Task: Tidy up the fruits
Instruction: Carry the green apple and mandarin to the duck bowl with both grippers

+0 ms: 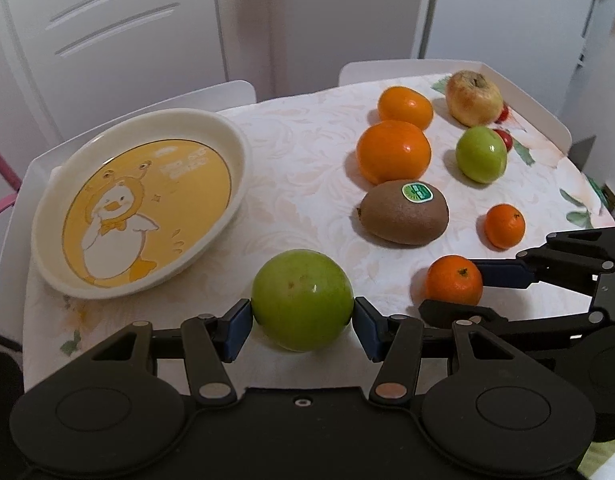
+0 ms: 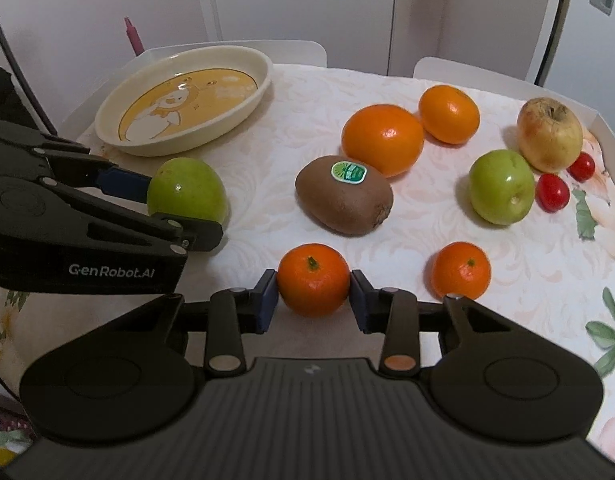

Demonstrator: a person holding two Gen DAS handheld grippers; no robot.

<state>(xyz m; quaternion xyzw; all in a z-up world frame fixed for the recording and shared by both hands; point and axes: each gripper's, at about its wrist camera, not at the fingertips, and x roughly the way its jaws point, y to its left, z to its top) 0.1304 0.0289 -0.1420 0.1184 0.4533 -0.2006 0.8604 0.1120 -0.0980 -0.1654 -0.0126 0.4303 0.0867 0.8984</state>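
A: Between the blue pads of the left gripper (image 1: 303, 322), at 6 o'clock in the left wrist view: a green apple (image 1: 302, 299), both pads touching its flanks, jaws spread wide to its full girth. It appears to sit on the tablecloth (image 1: 307, 152) yet; whether it is lifted cannot be told.

B: And the right gripper (image 2: 313, 296)?

A: Same arrangement. Jaws closed to a narrower gap on a small mandarin (image 2: 313, 279), pads touching both sides, stem upward.

B: Outward from the jaws?

A: From the right wrist: kiwi (image 2: 344, 195) at 12 o'clock, second mandarin (image 2: 461, 270) at 3, large orange (image 2: 382, 139) and another orange (image 2: 448, 114) beyond, second green apple (image 2: 501, 187), yellow apple (image 2: 549, 134) and two cherry tomatoes (image 2: 552, 192) toward 2. The duck-print dish (image 2: 263, 68), the likely destination, lies at 10 to 11 o'clock and holds nothing.

B: Risks?

A: Judged only: round, smooth fruit gripped on narrow pads may roll out if the grip sits below the widest part. The two tools stand close side by side, so simultaneous travel toward the dish could bring them into collision.

B: Pose?

A: Both grippers are low, nearly level with the table, pointing forward; the left lies at 9 o'clock of the right.
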